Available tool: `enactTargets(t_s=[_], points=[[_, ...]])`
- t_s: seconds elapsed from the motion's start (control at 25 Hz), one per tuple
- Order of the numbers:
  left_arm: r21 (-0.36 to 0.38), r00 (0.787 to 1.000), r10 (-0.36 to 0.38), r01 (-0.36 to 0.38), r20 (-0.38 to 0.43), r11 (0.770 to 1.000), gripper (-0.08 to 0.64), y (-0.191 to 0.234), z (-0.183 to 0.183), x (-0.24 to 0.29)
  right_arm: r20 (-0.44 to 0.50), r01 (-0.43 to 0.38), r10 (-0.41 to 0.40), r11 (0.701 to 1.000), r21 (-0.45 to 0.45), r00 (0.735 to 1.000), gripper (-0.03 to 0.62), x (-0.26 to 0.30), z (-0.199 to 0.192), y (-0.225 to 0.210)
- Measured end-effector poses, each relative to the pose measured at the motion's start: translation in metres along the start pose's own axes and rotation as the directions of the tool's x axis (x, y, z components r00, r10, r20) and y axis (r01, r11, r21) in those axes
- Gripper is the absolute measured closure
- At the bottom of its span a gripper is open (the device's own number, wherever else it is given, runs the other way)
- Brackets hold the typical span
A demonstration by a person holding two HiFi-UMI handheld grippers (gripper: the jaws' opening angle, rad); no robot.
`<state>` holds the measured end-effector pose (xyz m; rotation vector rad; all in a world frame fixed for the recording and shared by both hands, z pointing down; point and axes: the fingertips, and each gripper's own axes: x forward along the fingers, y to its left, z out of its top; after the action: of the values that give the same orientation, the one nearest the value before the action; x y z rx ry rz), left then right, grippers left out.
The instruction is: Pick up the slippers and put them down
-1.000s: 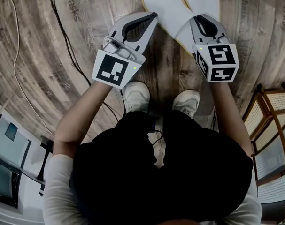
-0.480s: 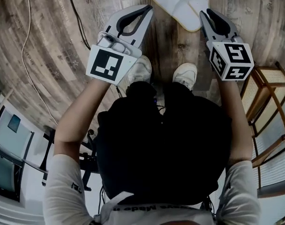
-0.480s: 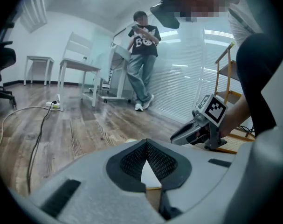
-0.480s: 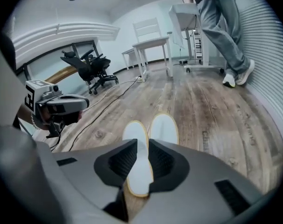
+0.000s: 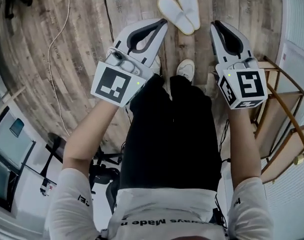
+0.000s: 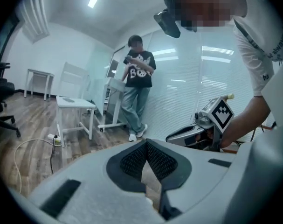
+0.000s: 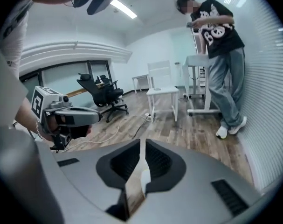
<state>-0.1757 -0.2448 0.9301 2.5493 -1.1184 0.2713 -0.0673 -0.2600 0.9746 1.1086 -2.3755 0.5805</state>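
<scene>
At the tips of your left gripper (image 6: 146, 143) the jaws meet with nothing between them. Your right gripper (image 7: 142, 142) has just been closing and shows only a thin slit between its jaws, which are also empty. Both are held out in front of you, well apart from the white slippers (image 5: 179, 13), which lie side by side in a V on the wooden floor (image 5: 81, 44) beyond your shoes (image 5: 186, 70).
</scene>
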Motion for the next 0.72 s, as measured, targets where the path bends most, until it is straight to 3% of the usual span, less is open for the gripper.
enactTargets(t_s=[0.36,0.56,0.72], points=[[0.039,0.996,0.005,-0.009,0.089,0.999,0.549,-0.078,0.248,-0.092,0.138,-0.003,0.008,0.999,-0.04,0.99,0.558,-0.162,0.218,0.063],[0.011,0.99,0.023,-0.025,0.142,1.0,0.549,-0.102,0.359,-0.131,0.188,0.01,0.002,0.998,-0.061,0.982,0.56,-0.235,0.322,0.09],[0.015,0.986,0.007,-0.009,0.168,1.0,0.549,-0.129,0.427,-0.165,0.232,0.014,0.003,0.997,-0.069,0.973,0.56,-0.287,0.388,0.113]])
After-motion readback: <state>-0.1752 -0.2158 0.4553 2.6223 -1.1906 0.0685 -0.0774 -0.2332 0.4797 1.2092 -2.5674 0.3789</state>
